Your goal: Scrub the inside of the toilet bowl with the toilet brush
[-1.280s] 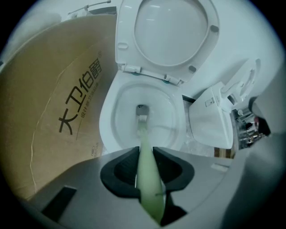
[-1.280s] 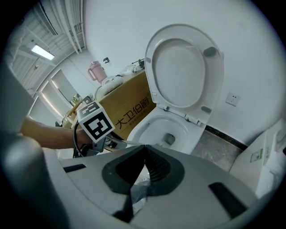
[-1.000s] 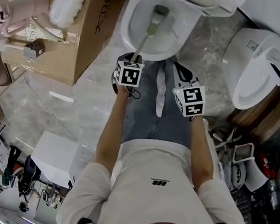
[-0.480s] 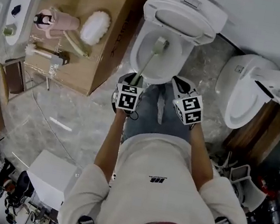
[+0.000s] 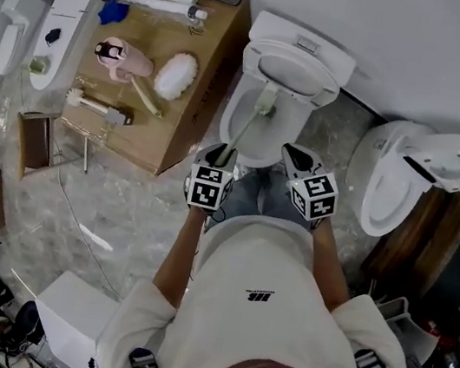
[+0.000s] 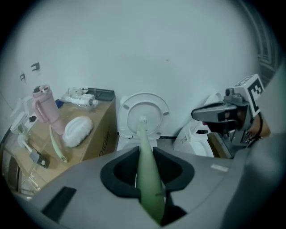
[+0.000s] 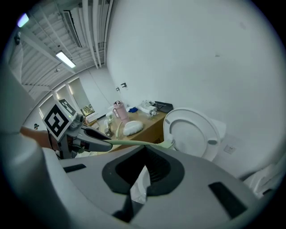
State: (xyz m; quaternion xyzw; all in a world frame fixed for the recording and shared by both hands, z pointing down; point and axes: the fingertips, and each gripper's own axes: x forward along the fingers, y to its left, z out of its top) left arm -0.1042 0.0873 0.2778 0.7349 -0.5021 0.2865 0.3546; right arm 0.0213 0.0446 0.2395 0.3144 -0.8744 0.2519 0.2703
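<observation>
A white toilet stands against the wall with its lid raised. My left gripper is shut on the pale green handle of the toilet brush. The brush head reaches over the back of the bowl. In the left gripper view the handle runs out between the left gripper jaws toward the lid. My right gripper hovers at the bowl's front right. In its own view the right gripper is shut on a white scrap of tissue, with the left gripper and brush handle to its left.
A cardboard box left of the toilet carries a pink bottle, a white fluffy brush and other cleaning tools. A second toilet stands at the right. A white box and clutter lie at the lower left.
The head view has pulled back and up, showing more of the wall and box. The brush head has shifted toward the back of the bowl. Both grippers hold the same grip.
</observation>
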